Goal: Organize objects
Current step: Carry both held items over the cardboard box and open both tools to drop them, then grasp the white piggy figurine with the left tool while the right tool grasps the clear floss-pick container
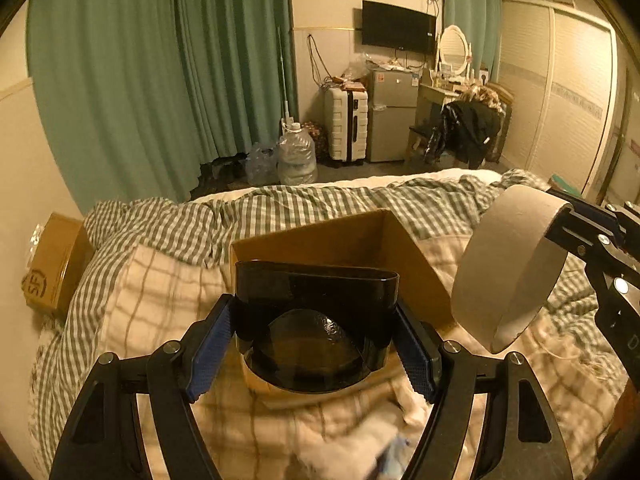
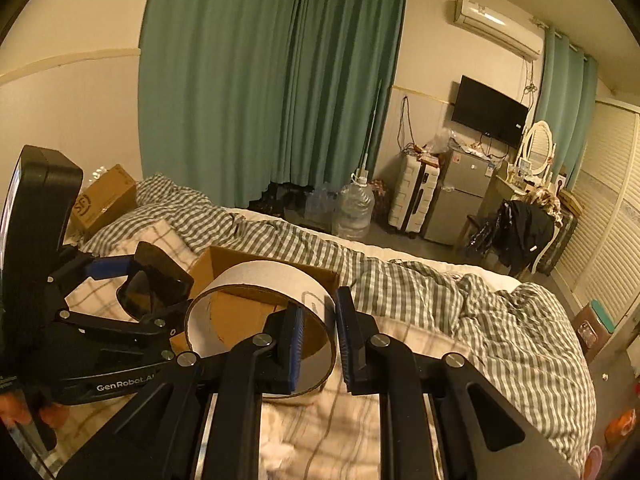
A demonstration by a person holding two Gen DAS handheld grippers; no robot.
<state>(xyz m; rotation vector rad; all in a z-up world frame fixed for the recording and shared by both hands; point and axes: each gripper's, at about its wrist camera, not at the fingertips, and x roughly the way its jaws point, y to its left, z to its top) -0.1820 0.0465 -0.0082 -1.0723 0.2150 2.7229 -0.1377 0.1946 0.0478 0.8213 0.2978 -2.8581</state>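
I've got one glossy black container [image 1: 316, 320] pinched at its sides in my left gripper [image 1: 316, 344], just near of the single open cardboard box [image 1: 344, 240] on the checked bedding [image 1: 160, 280]. My right gripper [image 2: 318, 340] clamps the wall of one wide cardboard ring [image 2: 256, 280], tilted above the box.

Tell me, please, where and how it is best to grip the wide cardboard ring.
Grip the cardboard ring by its thin wall, one finger inside and one outside, coming from the open side. The hoop is too wide to span. The right gripper holds it this way.
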